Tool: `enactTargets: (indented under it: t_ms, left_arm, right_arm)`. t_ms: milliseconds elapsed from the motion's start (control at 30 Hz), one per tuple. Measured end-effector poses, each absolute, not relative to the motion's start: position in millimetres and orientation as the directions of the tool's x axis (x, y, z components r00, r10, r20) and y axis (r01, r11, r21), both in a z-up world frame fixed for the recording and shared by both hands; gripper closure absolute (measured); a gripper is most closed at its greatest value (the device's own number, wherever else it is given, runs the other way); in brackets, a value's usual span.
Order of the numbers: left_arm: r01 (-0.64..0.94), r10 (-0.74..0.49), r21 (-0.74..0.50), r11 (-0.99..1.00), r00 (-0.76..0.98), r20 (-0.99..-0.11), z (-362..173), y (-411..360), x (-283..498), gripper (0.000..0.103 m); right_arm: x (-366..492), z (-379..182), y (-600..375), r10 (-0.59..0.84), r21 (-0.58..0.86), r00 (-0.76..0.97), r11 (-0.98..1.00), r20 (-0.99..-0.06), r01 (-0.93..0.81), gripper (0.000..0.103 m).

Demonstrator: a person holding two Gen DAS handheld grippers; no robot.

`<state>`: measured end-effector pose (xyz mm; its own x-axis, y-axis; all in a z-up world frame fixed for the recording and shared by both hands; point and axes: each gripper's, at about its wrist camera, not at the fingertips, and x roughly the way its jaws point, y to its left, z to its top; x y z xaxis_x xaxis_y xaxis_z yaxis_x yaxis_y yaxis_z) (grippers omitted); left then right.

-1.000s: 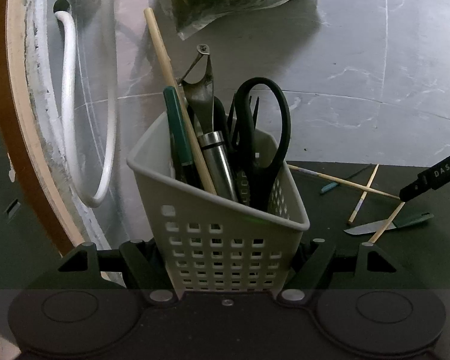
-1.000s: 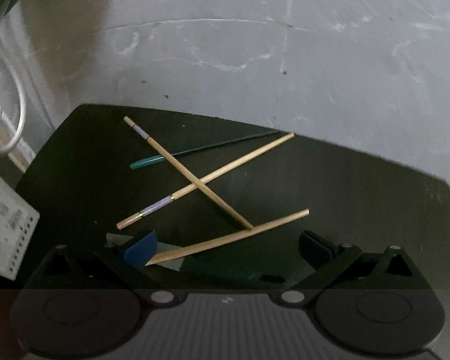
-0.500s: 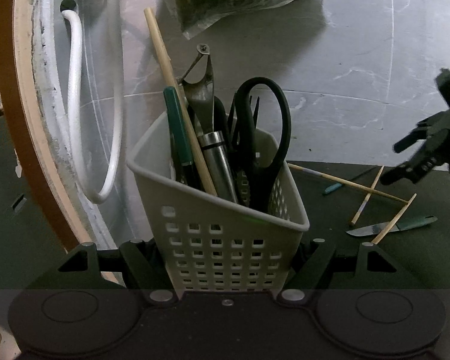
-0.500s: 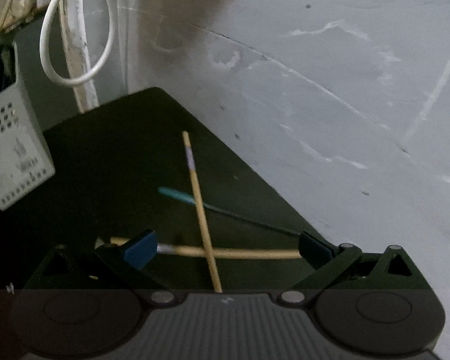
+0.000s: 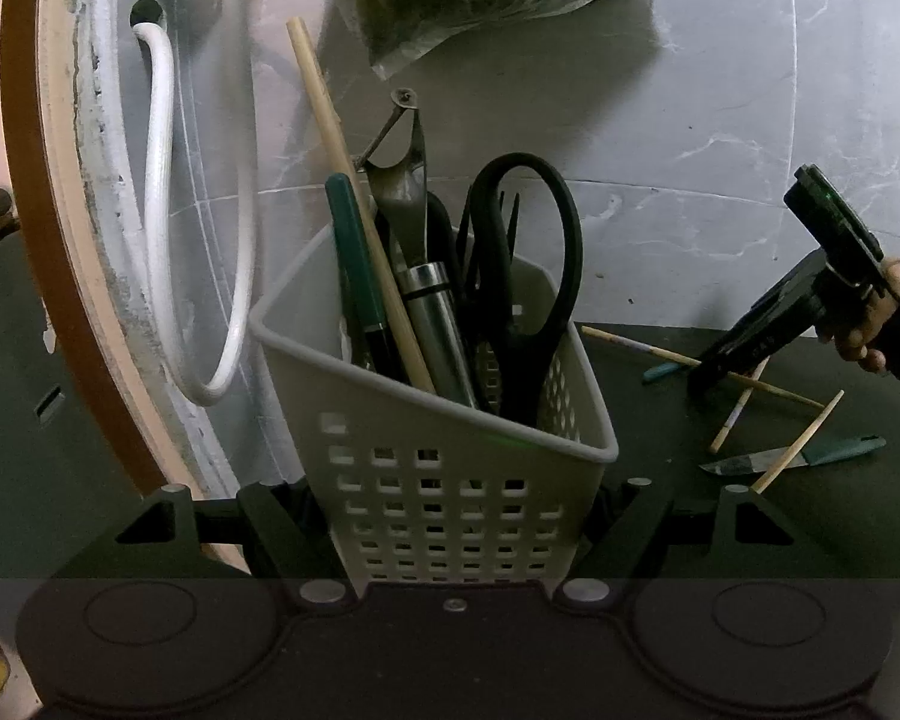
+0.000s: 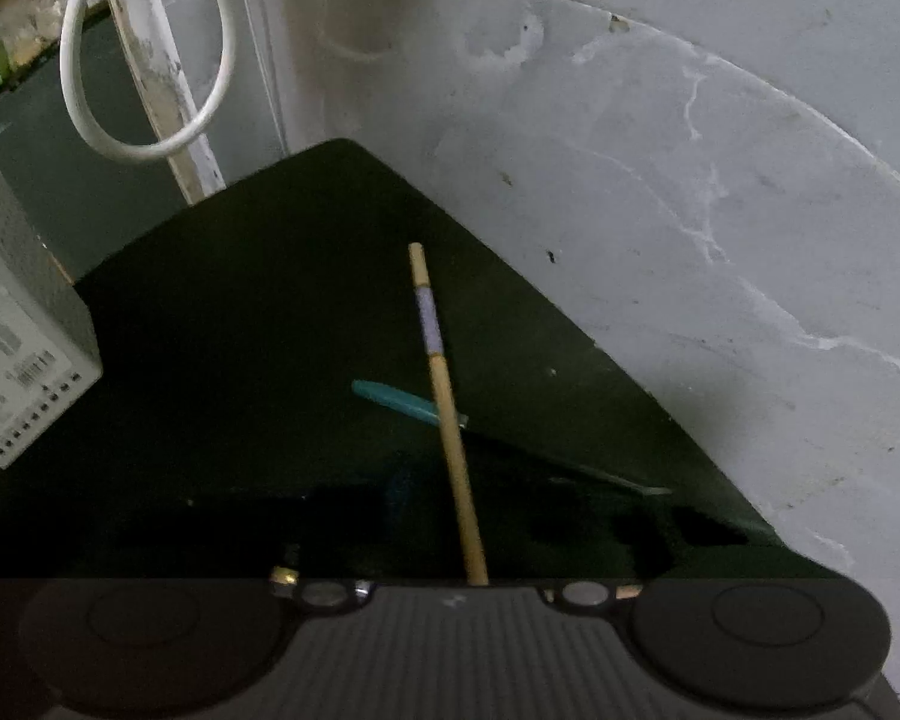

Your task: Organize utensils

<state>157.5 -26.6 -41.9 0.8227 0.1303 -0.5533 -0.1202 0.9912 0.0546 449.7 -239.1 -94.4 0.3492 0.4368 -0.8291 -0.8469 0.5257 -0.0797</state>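
The left tongs (image 5: 450, 516) are clamped on the lower walls of a pale grey perforated caddy (image 5: 450, 492), which stands upright on the dark counter (image 5: 660, 462) near its left end. The caddy is three-sided with rows of square holes, and it is packed: black-handled scissors (image 5: 528, 276) with their loops up, a steel-handled peeler (image 5: 414, 198), a dark green handle (image 5: 354, 264) and a long wooden chopstick (image 5: 354, 192) that leans to the upper left above the rest.

To the right of the caddy, loose utensils lie on the counter. A small knife (image 5: 792, 459) with a teal handle lies flat with a plain chopstick (image 5: 801, 441) across it. Two more chopsticks cross each other near a teal-ended stick (image 5: 663, 370).

The right tongs (image 5: 711, 369), held by a person's hand (image 5: 870, 324) in a dark sleeve, reach down among those crossed sticks. Their jaws are closing. In the right wrist view a chopstick (image 6: 444, 408) with a lilac band near its far end runs straight out from between them, over the teal-ended stick (image 6: 399, 399). The fingers are lost in shadow there, so the pads seem to be on it, though that is not certain.
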Motion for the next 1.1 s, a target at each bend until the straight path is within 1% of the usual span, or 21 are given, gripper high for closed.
enactTargets:
  t_ms: [33,167,300,400,667,700,733,833,867,933,1000,1100]
  left_arm:
    - [-0.121,0.131,0.056,0.991,0.823,-0.553,-42.1,-26.9,157.7,0.025]
    - [-0.124,0.135,0.057,0.991,0.823,-0.552,-42.3,-27.0,158.1,0.025]
    - [-0.124,0.135,0.057,0.991,0.823,-0.552,-42.1,-27.0,158.2,0.025]
    - [-0.125,0.134,0.055,0.991,0.822,-0.554,-41.9,-26.5,158.5,0.025]
    - [-0.123,0.134,0.058,0.991,0.820,-0.556,-41.3,-26.4,159.1,0.025]
    - [-0.123,0.135,0.058,0.991,0.820,-0.556,-41.2,-26.4,159.3,0.025]
    - [-0.124,0.135,0.059,0.991,0.820,-0.556,-41.1,-26.4,159.6,0.025]
    - [-0.124,0.135,0.058,0.991,0.820,-0.557,-41.0,-26.3,159.5,0.025]
    - [-0.125,0.135,0.057,0.991,0.820,-0.557,-41.1,-26.2,159.6,0.025]
    - [-0.125,0.135,0.057,0.991,0.819,-0.557,-41.2,-26.2,159.8,0.025]
    - [-0.125,0.136,0.059,0.990,0.820,-0.556,-41.3,-26.7,160.0,0.025]
    - [-0.125,0.136,0.058,0.990,0.819,-0.558,-41.2,-26.6,160.1,0.025]
  right_arm:
    - [450.0,-93.8,-238.9,0.430,-0.091,0.353,0.520,-0.831,-0.849,0.096]
    - [447.0,-83.2,-246.5,0.440,-0.128,0.339,0.442,-0.831,-0.888,0.096]
    - [436.4,-75.1,-253.9,0.398,-0.243,0.354,0.302,-0.847,-0.922,0.096]
    - [429.2,-74.9,-258.4,0.375,-0.304,0.362,0.205,-0.853,-0.930,0.096]
    - [407.9,-84.1,-272.7,0.330,-0.344,0.334,0.032,-0.883,-0.939,0.096]
    - [405.5,-87.4,-274.3,0.327,-0.356,0.342,0.019,-0.881,-0.934,0.095]
    - [403.8,-89.4,-274.6,0.323,-0.371,0.353,0.007,-0.878,-0.929,0.089]
    - [400.4,-92.5,-272.2,0.320,-0.408,0.384,-0.008,-0.866,-0.913,0.078]
    - [399.7,-92.9,-271.7,0.322,-0.409,0.385,-0.010,-0.865,-0.912,0.076]
    - [397.3,-93.7,-270.1,0.330,-0.427,0.397,-0.021,-0.856,-0.904,0.066]
    - [398.1,-93.0,-267.4,0.333,-0.427,0.394,-0.028,-0.856,-0.904,0.063]
    - [405.2,-90.4,-261.7,0.338,-0.398,0.370,-0.014,-0.865,-0.917,0.062]
